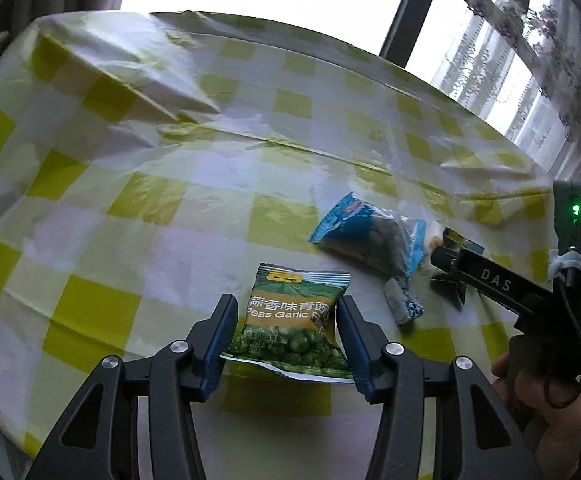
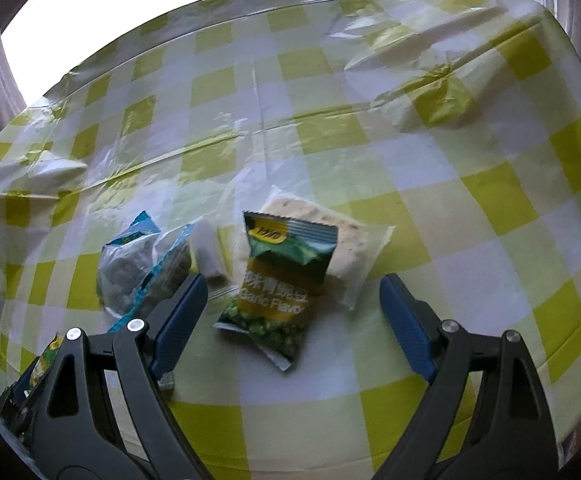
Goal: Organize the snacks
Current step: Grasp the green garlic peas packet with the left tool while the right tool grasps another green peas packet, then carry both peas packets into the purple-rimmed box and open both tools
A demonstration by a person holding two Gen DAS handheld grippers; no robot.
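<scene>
In the left wrist view a green garlic-pea packet [image 1: 294, 322] lies flat between the fingers of my left gripper [image 1: 286, 312], which is open around it without clamping. A blue-and-clear snack bag [image 1: 370, 236] and a small white-blue candy [image 1: 402, 300] lie to the right. In the right wrist view my right gripper [image 2: 290, 294] is wide open over a second green pea packet [image 2: 282, 284], which rests partly on a clear-wrapped cracker pack [image 2: 350, 248]. The blue bag [image 2: 142, 268] and the candy [image 2: 208, 252] lie left of it.
The table carries a wrinkled yellow-and-white checked plastic cloth [image 1: 130, 200]. The right hand-held gripper body [image 1: 530, 292] reaches in at the right of the left wrist view. A window with lace curtain [image 1: 510, 60] stands behind the table.
</scene>
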